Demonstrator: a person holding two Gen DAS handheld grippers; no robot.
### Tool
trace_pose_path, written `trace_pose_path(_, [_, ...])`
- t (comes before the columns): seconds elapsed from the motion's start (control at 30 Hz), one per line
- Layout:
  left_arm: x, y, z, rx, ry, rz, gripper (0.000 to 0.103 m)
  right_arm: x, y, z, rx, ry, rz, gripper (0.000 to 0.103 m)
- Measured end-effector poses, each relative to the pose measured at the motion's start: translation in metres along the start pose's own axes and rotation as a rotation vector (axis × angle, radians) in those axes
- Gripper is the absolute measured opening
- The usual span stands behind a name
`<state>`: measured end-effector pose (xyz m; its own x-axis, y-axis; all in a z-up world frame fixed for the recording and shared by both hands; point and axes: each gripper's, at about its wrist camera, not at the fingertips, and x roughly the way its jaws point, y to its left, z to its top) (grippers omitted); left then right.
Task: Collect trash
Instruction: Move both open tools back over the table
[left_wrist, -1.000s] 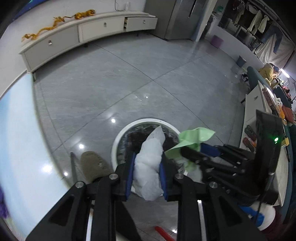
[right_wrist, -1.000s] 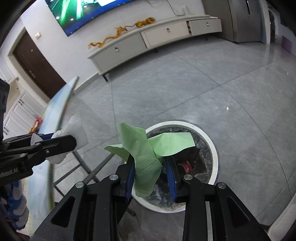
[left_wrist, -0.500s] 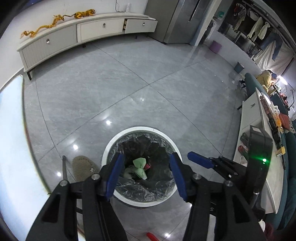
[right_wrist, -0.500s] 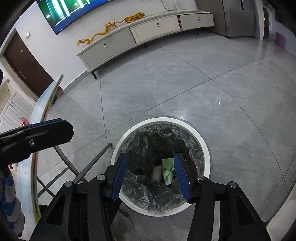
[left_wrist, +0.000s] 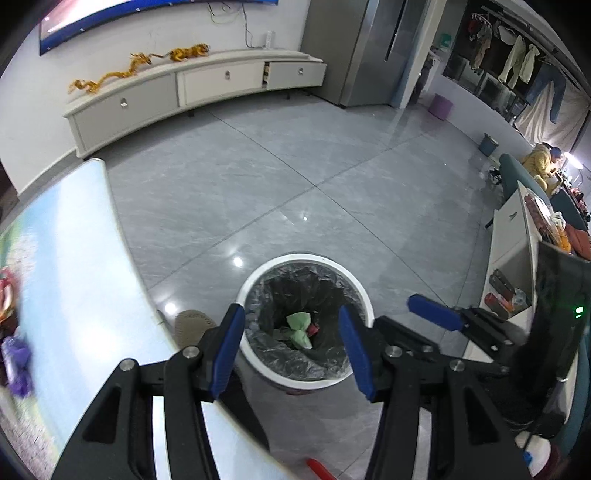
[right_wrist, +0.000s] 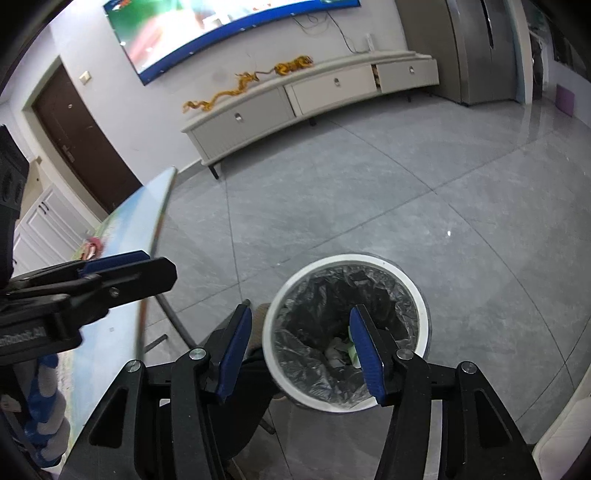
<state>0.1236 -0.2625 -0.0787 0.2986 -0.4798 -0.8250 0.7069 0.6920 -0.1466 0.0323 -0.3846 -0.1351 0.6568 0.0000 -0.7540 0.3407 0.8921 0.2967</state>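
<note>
A white round trash bin (left_wrist: 354, 376) with a black liner stands on the grey floor; it also shows in the right wrist view (right_wrist: 417, 291). Green paper (left_wrist: 300, 328) and a red scrap (left_wrist: 314, 328) lie inside it. In the right wrist view white tissue (right_wrist: 334, 354) and a bit of green paper (right_wrist: 352, 350) lie at its bottom. My left gripper (left_wrist: 291, 334) is open and empty above the bin. My right gripper (right_wrist: 300, 336) is open and empty above the bin, and it shows from the side in the left wrist view (left_wrist: 436, 314).
A glass table (left_wrist: 74, 295) with a printed top lies at the left, its edge (right_wrist: 155, 240) near the bin. Purple and red items (left_wrist: 14, 354) sit on it. A slipper (left_wrist: 192, 326) lies beside the bin. A white TV cabinet (left_wrist: 192, 88) lines the far wall. A white counter (left_wrist: 513, 251) stands right.
One second ago my left gripper held white tissue and my right held green paper. Both opened and dropped them into the bin. Both grippers have since lifted and tilted up.
</note>
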Motion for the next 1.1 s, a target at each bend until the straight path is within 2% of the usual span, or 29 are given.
trace_pose_path(0.27, [-0.056, 0.012, -0.02, -0.001, -0.105, 0.082, 0.052, -0.04, 0.031, -0.001, -0.053, -0.074, 0.007, 0.055])
trace_pose_path(0.43, [-0.09, 0.019, -0.031, -0.009, -0.171, 0.121, 0.052, -0.059, 0.051, -0.003, -0.082, -0.106, 0.002, 0.059])
trace_pose_path(0.9, [-0.169, 0.056, -0.065, -0.09, -0.349, 0.201, 0.057, -0.093, 0.116, -0.01, -0.208, -0.151, 0.02, 0.061])
trace_pose_path(1.1, [-0.195, 0.075, -0.082, -0.12, -0.434, 0.263, 0.057, -0.102, 0.145, -0.013, -0.263, -0.159, 0.033, 0.061])
